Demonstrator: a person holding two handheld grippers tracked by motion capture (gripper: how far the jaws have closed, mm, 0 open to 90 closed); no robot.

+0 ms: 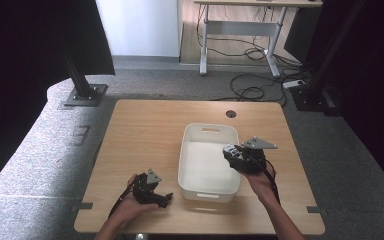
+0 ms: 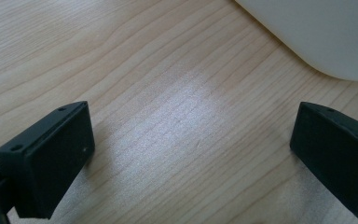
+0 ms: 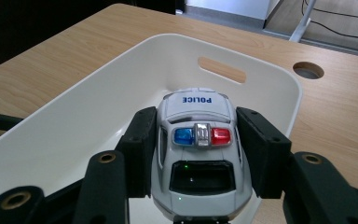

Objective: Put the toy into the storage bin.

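White bin (image 1: 208,170) sits on the wooden table (image 1: 145,130), right of centre, its long axis running away from me; I take it as my landmark. A slot handle shows in its far wall, another in its near wall.

Right gripper (image 3: 196,144) is at the bin's right rim, above the inside, in my right hand (image 1: 261,182). Its fingers (image 3: 142,144) are narrowed onto a toy police car (image 3: 198,154), one pad on each flank. The car is white with a blue and a red roof light, "POLICE" lettered on the body ahead of the lights, a dark window nearest the camera. In the right gripper view the car hangs over the bin's floor, nose toward the far wall with the slot handle. In the high view the car (image 1: 229,151) shows as a small pale shape just inside the right rim. I cannot tell if it touches the bin.

Left gripper (image 1: 164,199) is low at the table, just left of the bin's near-left corner, in my left hand (image 1: 130,207). Its fingers (image 2: 51,158) stand wide apart with bare wood between them; the bin's rounded corner (image 2: 326,32) lies just beyond them.

A round hole (image 1: 231,114) in the table lies past the bin's far end.
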